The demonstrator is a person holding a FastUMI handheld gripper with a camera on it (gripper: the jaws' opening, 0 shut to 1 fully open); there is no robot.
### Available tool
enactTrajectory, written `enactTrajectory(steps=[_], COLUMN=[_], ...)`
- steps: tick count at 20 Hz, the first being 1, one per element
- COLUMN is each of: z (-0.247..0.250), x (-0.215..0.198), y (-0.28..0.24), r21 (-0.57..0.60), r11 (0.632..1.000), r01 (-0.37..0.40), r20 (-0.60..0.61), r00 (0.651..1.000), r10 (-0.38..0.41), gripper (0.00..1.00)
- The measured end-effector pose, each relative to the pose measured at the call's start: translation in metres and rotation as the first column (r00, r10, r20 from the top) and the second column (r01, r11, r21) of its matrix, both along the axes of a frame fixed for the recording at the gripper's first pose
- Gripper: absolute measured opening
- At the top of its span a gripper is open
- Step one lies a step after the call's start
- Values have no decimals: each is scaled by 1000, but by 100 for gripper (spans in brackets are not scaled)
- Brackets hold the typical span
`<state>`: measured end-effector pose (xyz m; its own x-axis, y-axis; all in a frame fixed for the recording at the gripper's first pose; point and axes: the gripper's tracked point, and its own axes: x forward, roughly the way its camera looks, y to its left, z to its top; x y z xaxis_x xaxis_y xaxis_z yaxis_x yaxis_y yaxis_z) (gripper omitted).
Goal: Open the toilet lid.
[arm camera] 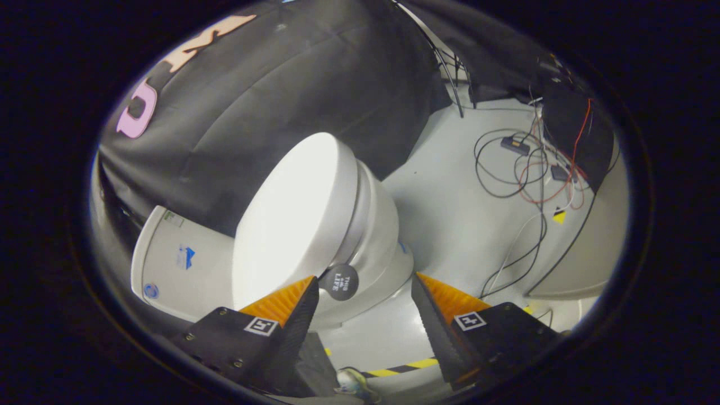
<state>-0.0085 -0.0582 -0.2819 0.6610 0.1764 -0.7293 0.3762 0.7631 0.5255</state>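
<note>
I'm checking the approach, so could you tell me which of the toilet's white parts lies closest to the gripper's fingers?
The closed lid: its front edge, bearing a round dark tab, sits just ahead of the open gripper. The bowl lies under it; the tank is farther back.

Toilet lid [292, 219] looked hard, smooth, glossy white, plastic-like, with strong glare. Bowl [377, 236] under it was smooth and shiny, ceramic-looking. Cistern [169, 264] was white with a duller sheen. Round tab [339, 282] on the lid edge was matt dark. Gripper [363, 298] stood spread, empty, its fingers [281, 304] ribbed inside. Booth wall [270, 95] was matt creased cloth. Floor [455, 214] was smooth, satin grey.
</note>
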Motion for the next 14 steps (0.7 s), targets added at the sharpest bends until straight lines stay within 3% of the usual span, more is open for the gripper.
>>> enactTrajectory(steps=[5,8,11,12,14], z=[-7,-4,-3,-17,-21], x=[3,14,20,21,18], y=[21,31,40,36,22], r21=[133,224,243,200,185], r11=[990,973,969,979,977], r01=[35,61,43,44,108], r20=[-28,-17,-3,-20,-52], r00=[999,998,999,999,994], r10=[-31,-59,-43,-41,-100], gripper=[98,79,79,79,50])
